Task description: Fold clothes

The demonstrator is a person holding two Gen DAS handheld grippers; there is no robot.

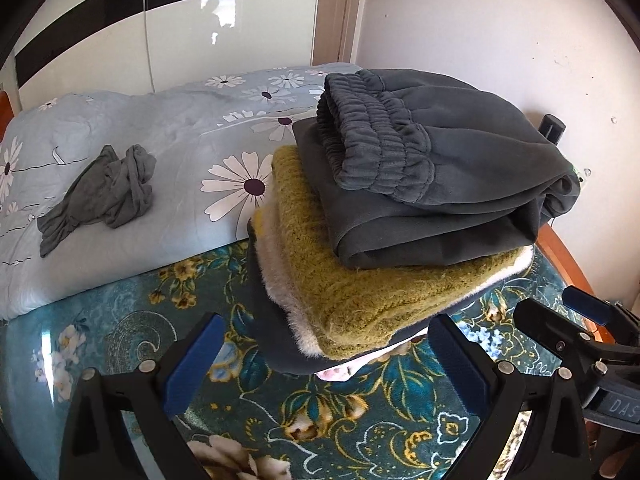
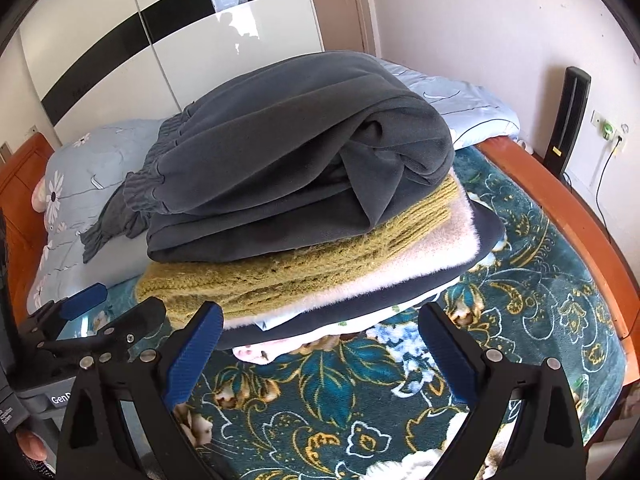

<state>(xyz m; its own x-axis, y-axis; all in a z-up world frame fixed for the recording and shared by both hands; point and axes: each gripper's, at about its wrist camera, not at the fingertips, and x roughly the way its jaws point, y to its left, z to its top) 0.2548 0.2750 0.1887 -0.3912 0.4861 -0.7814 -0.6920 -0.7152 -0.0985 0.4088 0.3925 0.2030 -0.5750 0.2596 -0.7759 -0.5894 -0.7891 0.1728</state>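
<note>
My left claw [image 1: 326,360] and right claw [image 2: 322,348] gape empty before the folded pile [image 1: 400,216] on the bed [image 2: 520,280]; only my left view shows the crumpled grey garment [image 1: 104,190] in full.

Both wrist cameras near, angled down at clothes stack [image 1: 400,216] [image 2: 304,200]; left view from left, right from right.

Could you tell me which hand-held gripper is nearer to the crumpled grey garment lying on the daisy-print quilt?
Left. The left hand-held gripper sits on the crumpled grey garment's side of the stack; the right hand-held gripper is farther along, beyond the left one.
</note>
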